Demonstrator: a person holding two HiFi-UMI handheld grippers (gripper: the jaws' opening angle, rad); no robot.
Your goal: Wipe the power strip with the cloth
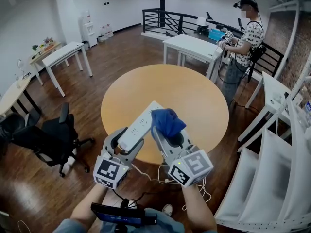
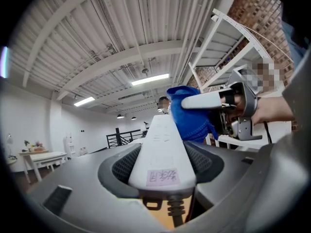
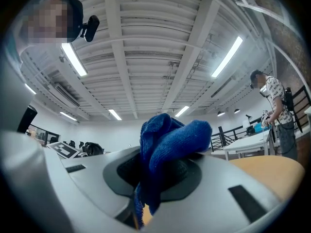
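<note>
A white power strip (image 1: pixel 140 125) is held up above the round wooden table (image 1: pixel 194 96), and my left gripper (image 1: pixel 125 142) is shut on its near end. The strip (image 2: pixel 163 149) runs away from the camera in the left gripper view, with its cable dropping below. A blue cloth (image 1: pixel 166 121) is bunched in my right gripper (image 1: pixel 167 132), which is shut on it. The cloth (image 2: pixel 192 118) rests against the strip's right side near its far end. In the right gripper view the cloth (image 3: pixel 167 144) bulges out between the jaws.
A black office chair (image 1: pixel 48 137) stands at the left of the table. White tables (image 1: pixel 65 55) sit behind, and a person (image 1: pixel 243 45) stands at another white table at the back right. A white rack (image 1: pixel 277 178) is close on the right. White cable (image 1: pixel 150 174) hangs below the grippers.
</note>
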